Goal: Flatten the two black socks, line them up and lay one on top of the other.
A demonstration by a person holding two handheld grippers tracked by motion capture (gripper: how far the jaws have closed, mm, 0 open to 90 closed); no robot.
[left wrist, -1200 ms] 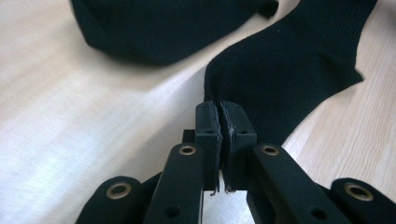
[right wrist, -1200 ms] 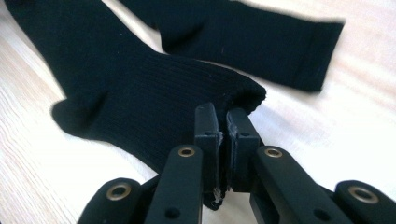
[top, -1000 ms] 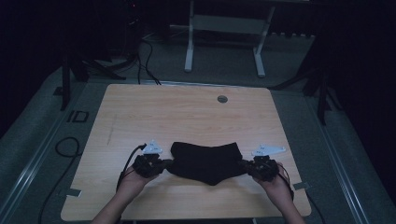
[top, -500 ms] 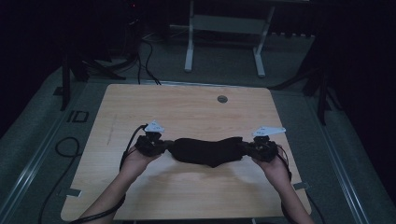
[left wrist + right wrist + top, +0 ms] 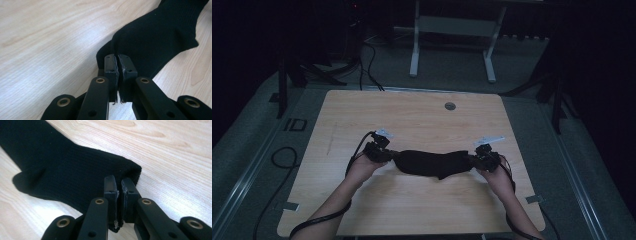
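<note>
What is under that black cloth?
Around the black cloth, bare wooden table shows. It lies flat, pinched by both grippers, but whatever it covers stays hidden.

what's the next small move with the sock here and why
Probably lower both ends to lay it flat, then open. The left tongs and right tongs are each clamped on an end of the black sock, which is stretched between them over the wooden table, its middle bulging toward the person.
</note>
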